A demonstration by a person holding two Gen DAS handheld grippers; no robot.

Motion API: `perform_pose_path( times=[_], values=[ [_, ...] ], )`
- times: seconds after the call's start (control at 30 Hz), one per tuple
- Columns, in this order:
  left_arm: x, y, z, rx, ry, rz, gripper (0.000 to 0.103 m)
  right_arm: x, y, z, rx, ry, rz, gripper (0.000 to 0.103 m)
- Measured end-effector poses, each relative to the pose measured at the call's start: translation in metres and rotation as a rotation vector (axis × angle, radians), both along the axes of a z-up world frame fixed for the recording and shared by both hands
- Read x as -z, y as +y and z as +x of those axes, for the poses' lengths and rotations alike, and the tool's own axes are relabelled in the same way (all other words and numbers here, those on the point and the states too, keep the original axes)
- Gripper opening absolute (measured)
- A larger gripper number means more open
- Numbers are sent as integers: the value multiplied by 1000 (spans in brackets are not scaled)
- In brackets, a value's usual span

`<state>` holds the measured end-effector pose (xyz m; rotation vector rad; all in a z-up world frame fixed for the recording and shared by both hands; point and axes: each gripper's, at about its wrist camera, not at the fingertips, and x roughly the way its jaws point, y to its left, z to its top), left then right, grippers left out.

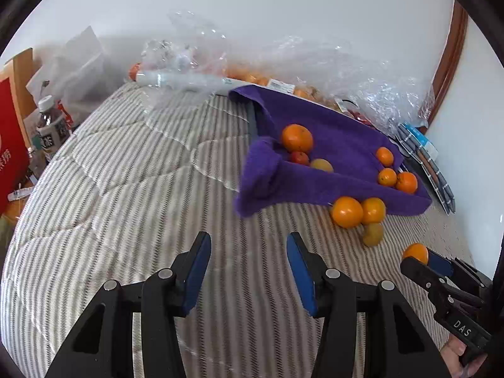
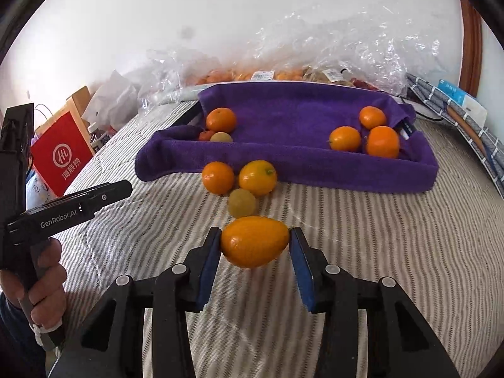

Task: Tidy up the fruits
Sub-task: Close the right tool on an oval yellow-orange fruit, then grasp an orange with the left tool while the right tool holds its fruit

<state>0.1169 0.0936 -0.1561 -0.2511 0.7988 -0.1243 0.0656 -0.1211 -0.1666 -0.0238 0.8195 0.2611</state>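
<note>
My right gripper (image 2: pixel 255 242) is shut on an orange citrus fruit (image 2: pixel 254 242), held just above the striped bedcover; in the left wrist view this gripper (image 1: pixel 423 260) shows at the right with the orange fruit (image 1: pixel 415 253). Ahead lie two oranges (image 2: pixel 218 177) (image 2: pixel 257 177) and a small yellowish fruit (image 2: pixel 241 203). Behind them a purple towel-lined tray (image 2: pixel 315 173) holds three fruits at its left (image 2: pixel 221 120) and three oranges at its right (image 2: pixel 381 141). My left gripper (image 1: pixel 249 260) stands open over bare bedcover, with nothing between its fingers.
Crinkled clear plastic bags (image 2: pixel 346 50) with more fruit lie behind the tray against the wall. A red paper bag (image 2: pixel 61 154) and bottles (image 1: pixel 50 126) stand off the bed's left edge. Folded striped cloth (image 2: pixel 453 107) lies at the right. A hand (image 2: pixel 41 280) grips the left tool.
</note>
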Motion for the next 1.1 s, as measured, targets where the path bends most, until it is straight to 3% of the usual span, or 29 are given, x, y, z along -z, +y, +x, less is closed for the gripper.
perform_pose_path(
  times=[0.1,0.3,0.43,0.7,0.77,1.1],
  values=[
    [-2,-24,5,48,18,-34,48,-2,-26,-3,24,-11,-26,44],
    [-5,-67,27,100,29,15,48,-5,-76,6,96,-23,3,44],
    [-2,-81,38,112,38,57,48,-6,-88,11,111,-54,3,44],
    [3,-89,55,132,36,41,47,1,-80,29,70,-36,19,44],
    [4,-88,57,145,35,14,32,1,-80,29,60,-35,39,44],
    [-5,-71,41,68,-64,-45,33,1,-89,29,90,-30,74,44]
  ],
)
